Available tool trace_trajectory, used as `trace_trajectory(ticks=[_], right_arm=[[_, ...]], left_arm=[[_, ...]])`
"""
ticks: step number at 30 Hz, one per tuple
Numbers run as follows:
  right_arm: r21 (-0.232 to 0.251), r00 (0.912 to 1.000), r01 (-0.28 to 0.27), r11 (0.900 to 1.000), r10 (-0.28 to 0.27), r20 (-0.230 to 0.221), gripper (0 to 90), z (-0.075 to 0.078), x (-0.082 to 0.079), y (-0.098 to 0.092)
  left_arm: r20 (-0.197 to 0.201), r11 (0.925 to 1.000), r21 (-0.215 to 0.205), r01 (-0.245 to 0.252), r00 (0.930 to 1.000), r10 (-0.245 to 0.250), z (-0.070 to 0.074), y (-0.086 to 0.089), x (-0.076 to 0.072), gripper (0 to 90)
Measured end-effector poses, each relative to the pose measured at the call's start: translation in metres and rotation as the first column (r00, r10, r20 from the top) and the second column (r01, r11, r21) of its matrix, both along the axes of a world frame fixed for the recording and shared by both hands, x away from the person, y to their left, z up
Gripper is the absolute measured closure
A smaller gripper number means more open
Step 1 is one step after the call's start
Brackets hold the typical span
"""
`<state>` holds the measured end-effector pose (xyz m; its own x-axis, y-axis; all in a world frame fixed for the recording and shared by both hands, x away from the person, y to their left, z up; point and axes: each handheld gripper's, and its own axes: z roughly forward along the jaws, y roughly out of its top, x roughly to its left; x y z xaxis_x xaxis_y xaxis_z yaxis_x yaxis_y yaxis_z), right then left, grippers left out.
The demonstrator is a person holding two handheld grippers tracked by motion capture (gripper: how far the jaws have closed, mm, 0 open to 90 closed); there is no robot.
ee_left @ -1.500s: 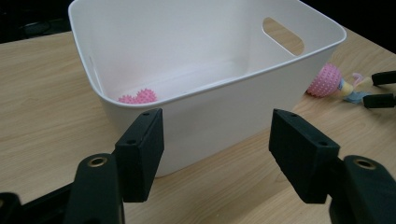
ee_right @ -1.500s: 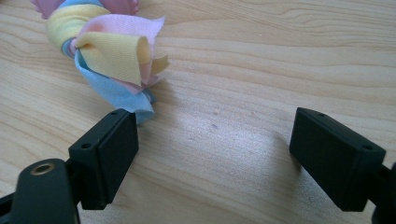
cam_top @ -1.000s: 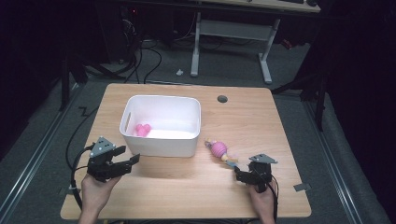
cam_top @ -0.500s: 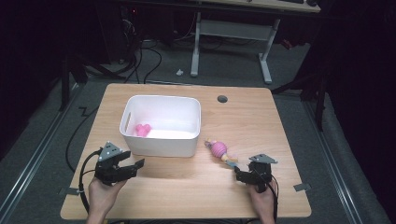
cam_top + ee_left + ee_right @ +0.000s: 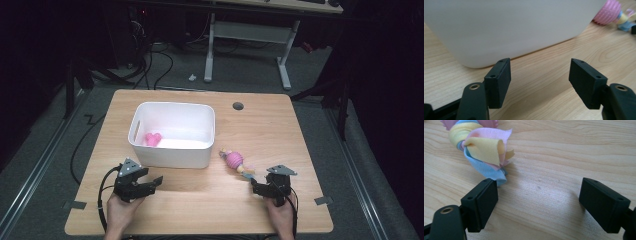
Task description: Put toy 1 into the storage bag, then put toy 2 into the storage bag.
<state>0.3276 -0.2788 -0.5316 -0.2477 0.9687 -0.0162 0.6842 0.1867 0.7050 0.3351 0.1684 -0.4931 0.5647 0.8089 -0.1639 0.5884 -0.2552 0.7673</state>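
Left gripper [image 5: 156, 181] low beside bin [image 5: 172, 159], fingers apart, empty; right gripper [image 5: 255, 187] fingers wide near toy [image 5: 234, 161].

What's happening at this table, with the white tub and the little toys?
A person sits at a light wooden table with a black two-jaw gripper in each hand. The left gripper rests near the white plastic bin, jaws open and empty. The right gripper is also open, just beside the pink ribbed toy with pastel cloth ribbons lying on the table, not gripping it. A small pink toy already lies inside the bin.
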Motion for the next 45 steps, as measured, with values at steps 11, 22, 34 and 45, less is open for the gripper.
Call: trace_trajectory(ticks=[11, 22, 34, 45], right_arm=[[0.0, 1.0, 0.001, 1.0, -0.001, 0.0, 15.4, 0.0, 0.0, 0.0], [0.0, 1.0, -0.001, 1.0, 0.001, 0.002, 15.4, 0.0, 0.001, 0.0], [0.004, 0.9999, -0.014, 1.0, 0.014, -0.005, 14.3, 0.0, 0.002, 0.0], [0.014, 0.9948, -0.079, 0.997, 0.08, -0.064, 24.7, 0.01, -0.004, -0.006]], left_arm=[[0.018, 0.9945, 0.105, -0.004, 0.9998, 0.002, -0.022, -0.02, 0.005, 34.0], [0.031, 0.9853, 0.169, -0.028, 0.9993, 0.023, -0.033, -0.03, 0.015, 33.4], [0.035, 0.9829, 0.183, -0.023, 0.9993, 0.017, -0.039, -0.035, 0.021, 32.0], [0.043, 0.9867, 0.154, -0.052, 0.9981, 0.045, -0.043, -0.033, 0.021, 27.2]])
